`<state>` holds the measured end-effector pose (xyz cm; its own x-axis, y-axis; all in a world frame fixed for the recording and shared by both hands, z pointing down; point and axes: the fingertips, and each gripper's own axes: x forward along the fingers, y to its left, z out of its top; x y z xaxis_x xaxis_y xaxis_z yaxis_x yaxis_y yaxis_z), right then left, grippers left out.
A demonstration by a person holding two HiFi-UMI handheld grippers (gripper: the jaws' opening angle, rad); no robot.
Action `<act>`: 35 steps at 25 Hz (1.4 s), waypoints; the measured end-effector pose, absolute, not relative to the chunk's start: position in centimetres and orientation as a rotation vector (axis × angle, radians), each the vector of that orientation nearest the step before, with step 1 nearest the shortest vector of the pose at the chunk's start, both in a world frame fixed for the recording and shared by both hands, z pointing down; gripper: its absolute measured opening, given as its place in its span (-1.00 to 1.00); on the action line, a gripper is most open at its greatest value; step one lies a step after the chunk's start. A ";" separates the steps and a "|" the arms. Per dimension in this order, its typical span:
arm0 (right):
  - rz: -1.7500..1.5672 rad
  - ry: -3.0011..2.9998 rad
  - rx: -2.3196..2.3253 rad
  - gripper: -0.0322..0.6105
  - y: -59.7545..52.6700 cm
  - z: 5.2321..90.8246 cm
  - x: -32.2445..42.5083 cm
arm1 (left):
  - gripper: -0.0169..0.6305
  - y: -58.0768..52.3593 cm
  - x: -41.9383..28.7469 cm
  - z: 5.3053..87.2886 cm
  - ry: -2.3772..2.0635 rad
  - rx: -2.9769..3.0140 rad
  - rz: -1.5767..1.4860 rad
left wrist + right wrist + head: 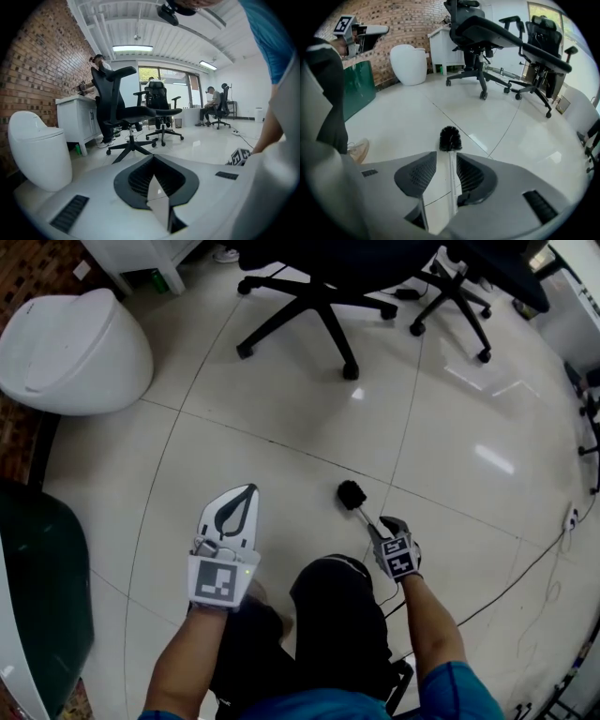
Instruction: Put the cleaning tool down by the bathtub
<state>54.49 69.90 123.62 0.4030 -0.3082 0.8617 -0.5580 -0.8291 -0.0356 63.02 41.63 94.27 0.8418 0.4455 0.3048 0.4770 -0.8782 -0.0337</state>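
1. Right gripper [446, 164]: jaws wide apart, with the black-bristled toilet brush with white plastic handle [450, 140] between them.
2. The handle lies along one jaw, with a clear gap to the other. The bristle head sticks out past the tips.
3. Brush head low over the glossy white tile floor [281, 399].
4. Left gripper [239, 504]: jaws together, empty.

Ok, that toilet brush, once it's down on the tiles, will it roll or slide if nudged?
Probably light and stiff: the toilet brush has a thin straight handle and a small bristle head. On the glossy floor tiles it would likely slide easily. The round head may let it roll a little.
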 end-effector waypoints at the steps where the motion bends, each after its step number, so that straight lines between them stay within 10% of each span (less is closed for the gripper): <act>1: 1.408 -0.762 2.390 -0.39 70.0 125.0 54.5 | -0.95 41.3 63.1 94.0 -0.706 -2.943 -0.432; 19: 1.618 -0.779 2.079 -0.38 72.2 138.5 52.8 | -0.95 43.3 62.3 95.6 -0.752 -2.851 -0.455; 35: 1.697 -0.668 2.073 -0.69 72.0 132.9 51.1 | -0.95 42.2 63.7 94.5 -0.813 -2.970 -0.452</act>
<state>51.14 72.00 132.95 0.1590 -0.1217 0.9797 -0.5786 -0.8156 -0.0074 63.73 42.18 94.45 0.8212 0.4945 0.2849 0.5031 -0.8629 0.0477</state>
